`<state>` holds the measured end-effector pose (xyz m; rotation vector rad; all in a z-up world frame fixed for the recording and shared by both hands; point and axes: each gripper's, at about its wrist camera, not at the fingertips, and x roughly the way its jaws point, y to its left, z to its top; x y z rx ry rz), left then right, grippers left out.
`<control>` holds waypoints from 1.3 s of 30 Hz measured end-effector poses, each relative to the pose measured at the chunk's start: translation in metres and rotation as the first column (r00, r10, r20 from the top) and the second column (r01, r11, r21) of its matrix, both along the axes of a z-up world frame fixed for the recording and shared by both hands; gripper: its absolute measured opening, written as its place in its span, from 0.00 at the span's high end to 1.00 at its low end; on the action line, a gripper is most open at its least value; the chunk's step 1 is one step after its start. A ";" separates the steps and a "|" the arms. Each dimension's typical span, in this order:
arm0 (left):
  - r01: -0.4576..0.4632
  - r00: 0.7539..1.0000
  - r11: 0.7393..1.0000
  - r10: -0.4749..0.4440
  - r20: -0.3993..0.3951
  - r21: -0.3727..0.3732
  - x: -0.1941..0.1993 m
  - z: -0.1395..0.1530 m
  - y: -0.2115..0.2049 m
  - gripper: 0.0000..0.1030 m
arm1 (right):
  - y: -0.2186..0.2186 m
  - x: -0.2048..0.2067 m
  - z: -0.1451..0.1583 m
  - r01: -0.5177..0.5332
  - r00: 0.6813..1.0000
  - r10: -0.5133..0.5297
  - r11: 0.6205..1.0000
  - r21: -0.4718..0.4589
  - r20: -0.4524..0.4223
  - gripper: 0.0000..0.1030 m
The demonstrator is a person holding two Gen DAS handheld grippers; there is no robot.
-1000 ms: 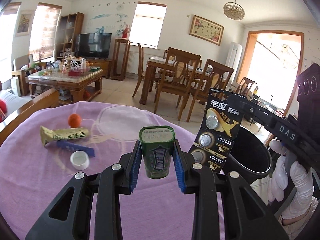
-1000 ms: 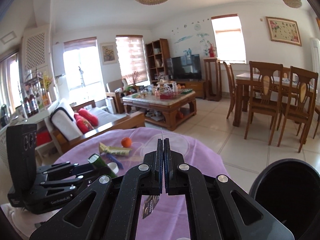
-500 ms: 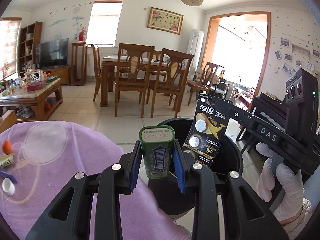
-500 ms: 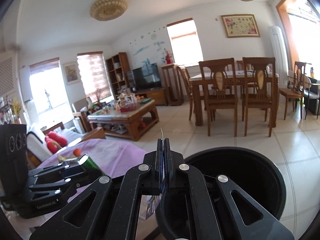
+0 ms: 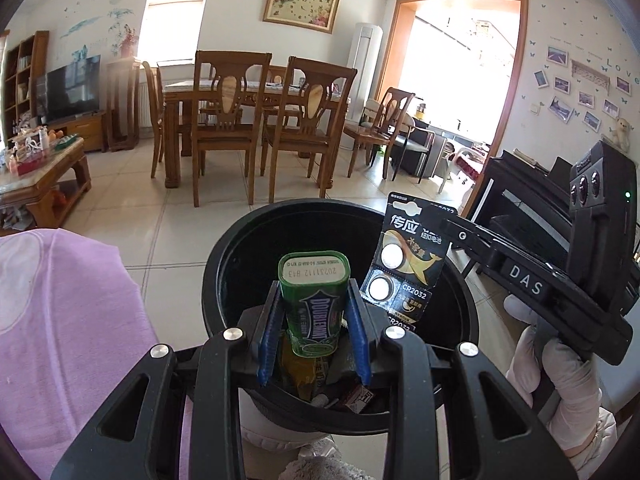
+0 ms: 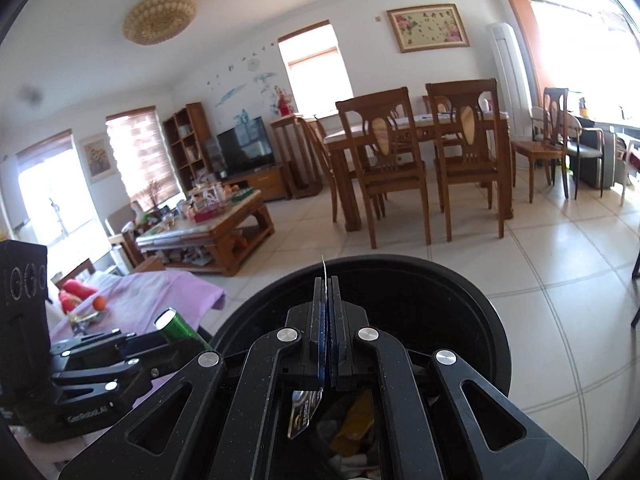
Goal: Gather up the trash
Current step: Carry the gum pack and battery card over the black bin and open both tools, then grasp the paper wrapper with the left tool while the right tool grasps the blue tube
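My left gripper (image 5: 313, 312) is shut on a green Doublemint tin (image 5: 313, 308), held upright over the open black trash bin (image 5: 240, 248). My right gripper (image 6: 327, 308) is shut on a black CR2032 battery card (image 5: 408, 264), also over the bin (image 6: 472, 320); in the right wrist view only the card's thin edge and lower corner (image 6: 304, 412) show. The right gripper shows in the left wrist view (image 5: 452, 232) to the right of the tin. The left gripper shows in the right wrist view (image 6: 160, 340) with the tin (image 6: 180, 328). Wrappers (image 5: 308, 372) lie inside the bin.
The purple-clothed table (image 5: 60, 320) is left of the bin; an orange ball (image 6: 99, 302) and a wrapper (image 6: 82, 318) lie on it. Dining chairs (image 5: 228, 120), a coffee table (image 6: 208, 228) and tiled floor lie beyond. A gloved hand (image 5: 560, 364) holds the right gripper.
Both grippers have swung right from over the table to above the bin, still holding the tin and the battery card.
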<state>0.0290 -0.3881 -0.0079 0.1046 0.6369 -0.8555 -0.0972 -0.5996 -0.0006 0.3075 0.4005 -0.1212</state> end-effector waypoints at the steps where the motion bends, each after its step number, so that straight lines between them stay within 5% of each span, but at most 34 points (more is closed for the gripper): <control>1: 0.003 1.000 1.000 -0.003 0.001 0.008 -0.001 -0.002 -0.002 0.70 | 0.003 0.003 -0.002 0.004 1.000 -0.004 1.000 0.002 -0.005 0.98; 23: 0.013 1.000 0.994 -0.015 0.016 0.109 -0.008 -0.015 -0.024 0.65 | -0.001 0.017 -0.040 0.040 0.996 -0.036 0.998 0.046 -0.082 0.95; 28: 0.002 0.999 0.996 -0.007 0.050 0.094 -0.017 -0.009 -0.017 0.42 | -0.001 0.013 -0.039 0.046 0.996 -0.041 0.997 0.055 -0.079 0.65; 33: -0.017 0.997 0.997 0.011 0.070 0.080 -0.024 -0.001 -0.005 0.27 | 0.006 0.009 -0.034 0.039 0.996 -0.035 0.998 0.053 -0.076 0.55; 39: -0.057 0.996 0.997 0.052 0.071 0.061 -0.026 0.011 0.025 0.27 | 0.020 0.009 -0.024 0.014 0.998 -0.010 0.999 0.050 -0.068 0.54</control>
